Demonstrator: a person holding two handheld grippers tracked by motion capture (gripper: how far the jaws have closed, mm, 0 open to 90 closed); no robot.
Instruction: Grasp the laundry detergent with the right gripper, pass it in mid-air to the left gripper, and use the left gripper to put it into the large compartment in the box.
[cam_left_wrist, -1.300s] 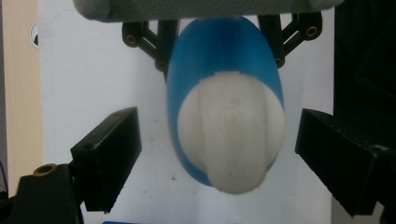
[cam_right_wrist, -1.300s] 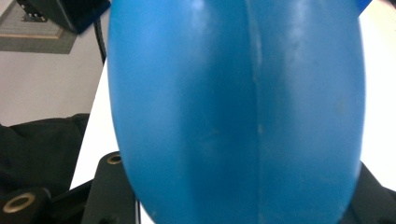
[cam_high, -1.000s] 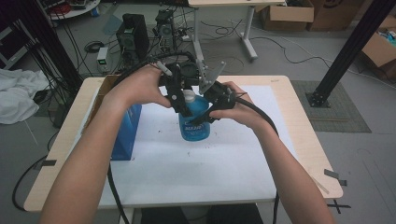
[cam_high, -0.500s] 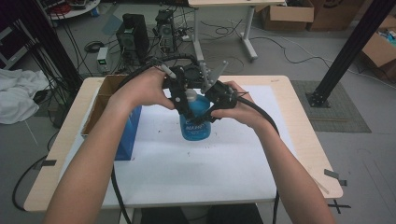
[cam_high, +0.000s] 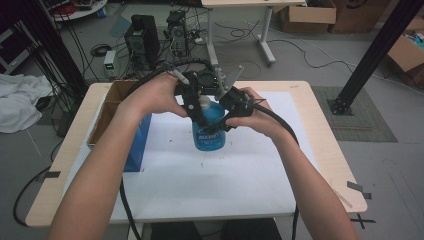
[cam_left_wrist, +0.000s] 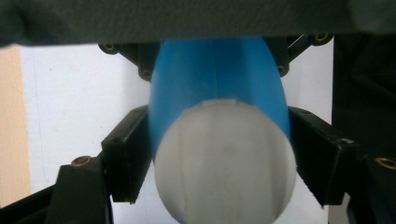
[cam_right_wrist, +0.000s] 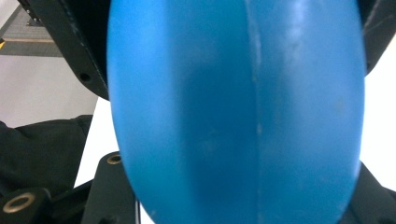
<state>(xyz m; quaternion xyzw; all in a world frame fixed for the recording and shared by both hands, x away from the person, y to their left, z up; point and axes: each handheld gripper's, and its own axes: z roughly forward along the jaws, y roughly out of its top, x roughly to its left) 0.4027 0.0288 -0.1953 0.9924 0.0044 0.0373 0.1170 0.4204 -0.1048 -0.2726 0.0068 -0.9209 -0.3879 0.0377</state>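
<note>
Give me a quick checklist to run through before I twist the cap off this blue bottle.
1. Right gripper shut on the blue bottle: ok, the body sits between its jaws.
2. Left gripper around the white cap: ok, its jaws have just been closing and the pads now meet the cap's sides.
3. Left grip firm enough to turn the cap: cannot tell.
4. Bottle upright: ok, with the cap on top in the high view.
5. Bottle base resting on the table: cannot tell.
6. Cardboard box out of the way: ok, it stands apart at the left edge.
</note>
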